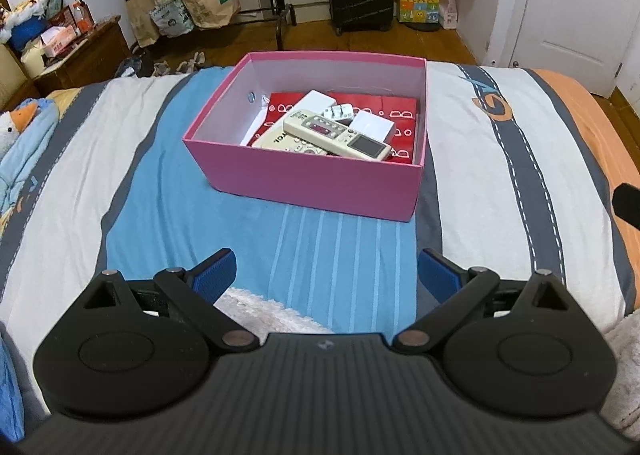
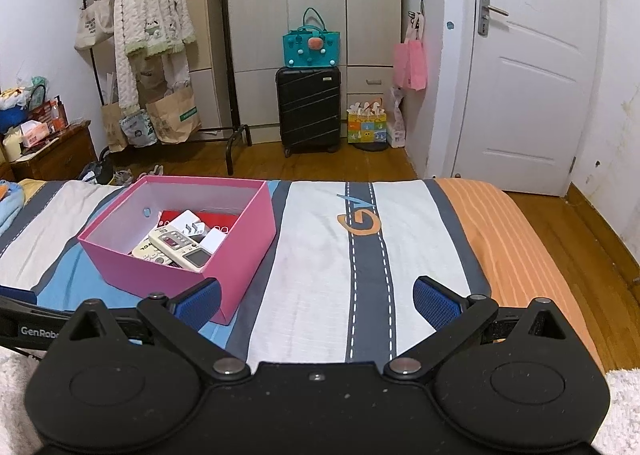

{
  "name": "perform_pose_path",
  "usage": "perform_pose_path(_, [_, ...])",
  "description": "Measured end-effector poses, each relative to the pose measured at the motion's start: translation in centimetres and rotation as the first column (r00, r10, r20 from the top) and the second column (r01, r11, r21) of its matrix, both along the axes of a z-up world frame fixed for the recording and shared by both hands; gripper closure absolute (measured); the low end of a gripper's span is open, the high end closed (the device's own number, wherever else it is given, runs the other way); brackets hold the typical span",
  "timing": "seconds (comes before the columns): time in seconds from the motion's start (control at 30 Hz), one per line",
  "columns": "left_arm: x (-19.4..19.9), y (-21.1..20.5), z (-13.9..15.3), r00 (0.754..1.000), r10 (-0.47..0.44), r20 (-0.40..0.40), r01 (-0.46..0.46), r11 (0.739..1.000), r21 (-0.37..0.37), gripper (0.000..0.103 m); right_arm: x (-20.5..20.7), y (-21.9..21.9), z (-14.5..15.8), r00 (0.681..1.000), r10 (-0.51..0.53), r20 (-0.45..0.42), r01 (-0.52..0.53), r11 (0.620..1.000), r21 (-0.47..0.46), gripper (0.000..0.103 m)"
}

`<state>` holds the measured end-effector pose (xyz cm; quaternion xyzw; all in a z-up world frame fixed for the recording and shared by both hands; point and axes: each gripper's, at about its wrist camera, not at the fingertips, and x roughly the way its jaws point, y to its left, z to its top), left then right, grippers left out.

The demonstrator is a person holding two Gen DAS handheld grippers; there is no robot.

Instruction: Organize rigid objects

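Here, your left gripper (image 1: pixel 326 275) hangs low over the striped bedspread (image 1: pixel 472 159), fingers spread wide and holding nothing; your right gripper (image 2: pixel 316 301) is likewise agape and empty, off to the box's right. Ahead sits the pink box (image 1: pixel 312 179) on the blue band of the bed, lid off. Inside it, on a red packet (image 1: pixel 396 111), lie a long cream remote (image 1: pixel 340 133) across a second remote (image 1: pixel 280 143), a white plug adapter (image 1: pixel 339 112) and two white blocks (chargers, perhaps; too small to tell). No loose rigid item shows on the bedspread in either view, so by appearances the gathering is done or nearly so. What may remain for you is tidying the pile, or a lid, if one exists out of frame.
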<state>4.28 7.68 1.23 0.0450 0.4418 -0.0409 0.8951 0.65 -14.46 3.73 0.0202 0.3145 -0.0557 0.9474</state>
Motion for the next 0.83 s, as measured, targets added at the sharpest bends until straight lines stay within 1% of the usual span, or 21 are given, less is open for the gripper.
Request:
perform_pose_path(0.1, [-0.05,0.01,0.16,1.000,0.007,0.014,-0.007,1.000,0.005,0.004,-0.10,-0.02,0.04,1.000,-0.006,0.001,0.006,1.000,0.009,0.000])
perform_pose_path(0.27, [0.09,0.23,0.25,1.000,0.009,0.008,-0.009,1.000,-0.014,0.004,-0.12,0.02,-0.07,1.000,-0.008,-0.001,0.008,1.000,0.001,0.000])
perform_pose_path(0.57, [-0.10,0.19,0.38,1.000,0.015,0.021,-0.014,1.000,-0.012,0.004,0.44,-0.08,-0.35,1.000,-0.014,-0.019,0.014,1.000,0.007,0.000])
perform_pose_path(0.7, [-0.15,0.06,0.43,0.999,0.015,0.032,-0.015,1.000,0.002,0.004,0.56,-0.15,-0.57,1.000,-0.009,-0.028,0.009,1.000,0.020,0.000])
perform_pose_path(0.83, [-0.09,0.09,0.36,1.000,0.016,0.025,-0.016,1.000,-0.001,0.004,0.59,-0.11,-0.64,1.000,-0.011,-0.026,0.012,1.000,0.018,0.000])
